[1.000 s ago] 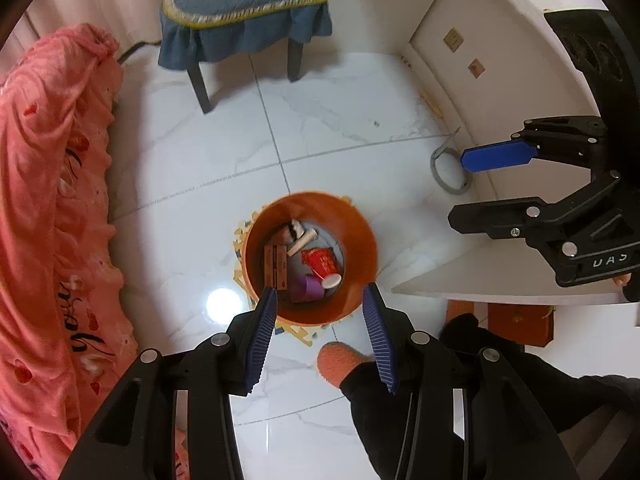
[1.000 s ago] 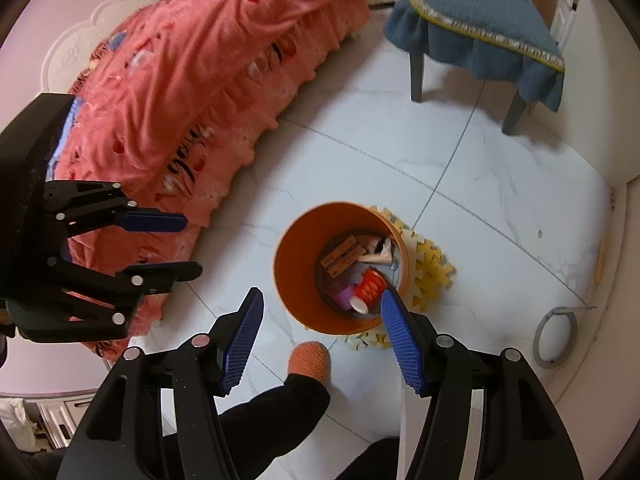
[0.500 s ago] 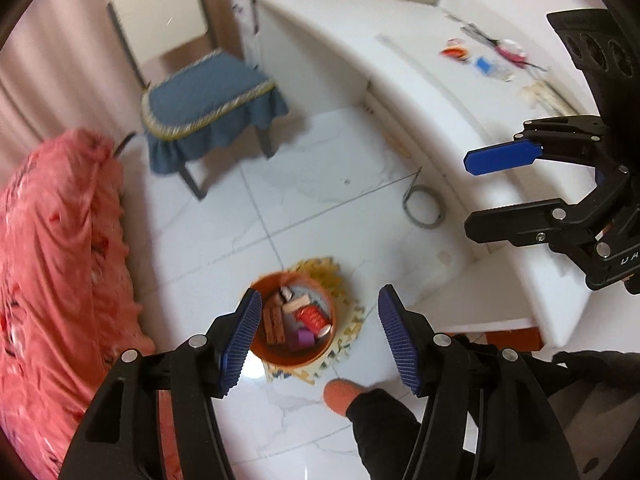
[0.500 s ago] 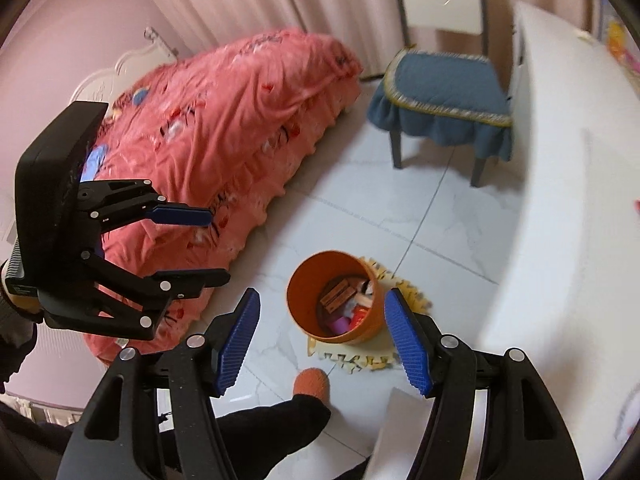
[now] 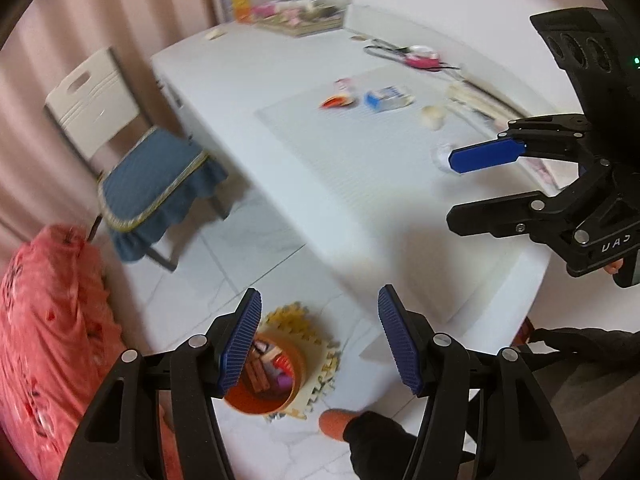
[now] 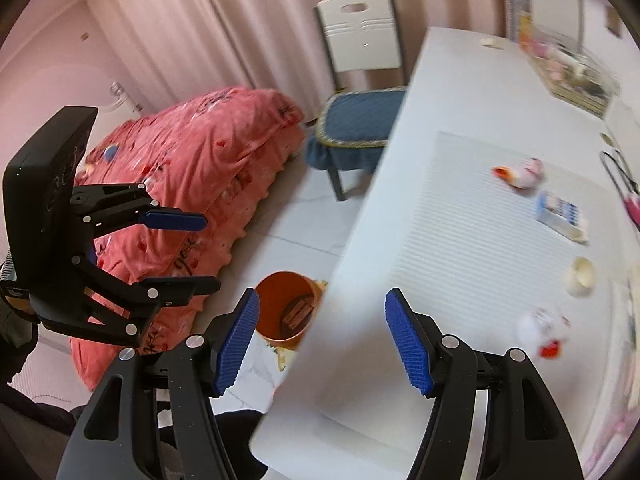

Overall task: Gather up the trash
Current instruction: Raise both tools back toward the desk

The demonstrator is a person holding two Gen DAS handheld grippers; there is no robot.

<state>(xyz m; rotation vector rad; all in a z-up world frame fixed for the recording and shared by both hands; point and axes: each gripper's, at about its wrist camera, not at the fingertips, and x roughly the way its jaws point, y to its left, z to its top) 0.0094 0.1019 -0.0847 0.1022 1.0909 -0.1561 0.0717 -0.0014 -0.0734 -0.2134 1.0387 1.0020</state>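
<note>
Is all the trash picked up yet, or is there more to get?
Some is done: the orange bin on the floor already holds wrappers. Nothing is in hand; the left gripper and right gripper are open and empty. Left: a blue-white carton and crumpled scraps on the white table.

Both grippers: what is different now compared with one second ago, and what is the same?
Both cameras rose and tilted up from the orange bin on the floor toward the white table, so the bin now looks small and low, and the scraps on the table have come into view. The left gripper and right gripper stayed open and empty. The bin kept its place and contents.
</note>
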